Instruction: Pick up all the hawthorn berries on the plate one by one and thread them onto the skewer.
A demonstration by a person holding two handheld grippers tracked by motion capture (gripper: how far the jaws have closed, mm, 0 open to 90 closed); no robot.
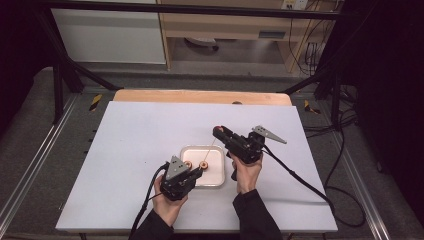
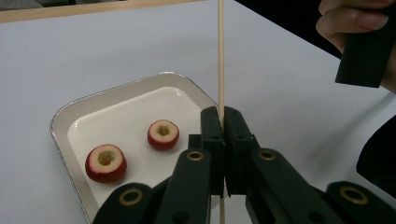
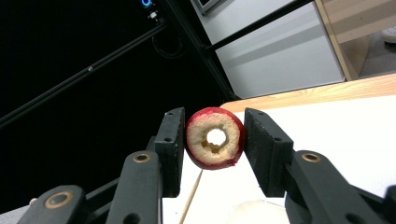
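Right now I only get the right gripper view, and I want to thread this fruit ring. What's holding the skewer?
Observer: The left hand-held gripper is shut on the wooden skewer.
Operator: Any more fruit to thread?
Observer: Two cored red fruit pieces lie apart in the white tray.
Operator: Where's that tray?
Observer: On the white table, on the person's side of the fruit ring you hold.

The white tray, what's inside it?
Two red fruit rings with holes lie in the white tray. The near corner hides behind the left gripper, which pinches a wooden stick.
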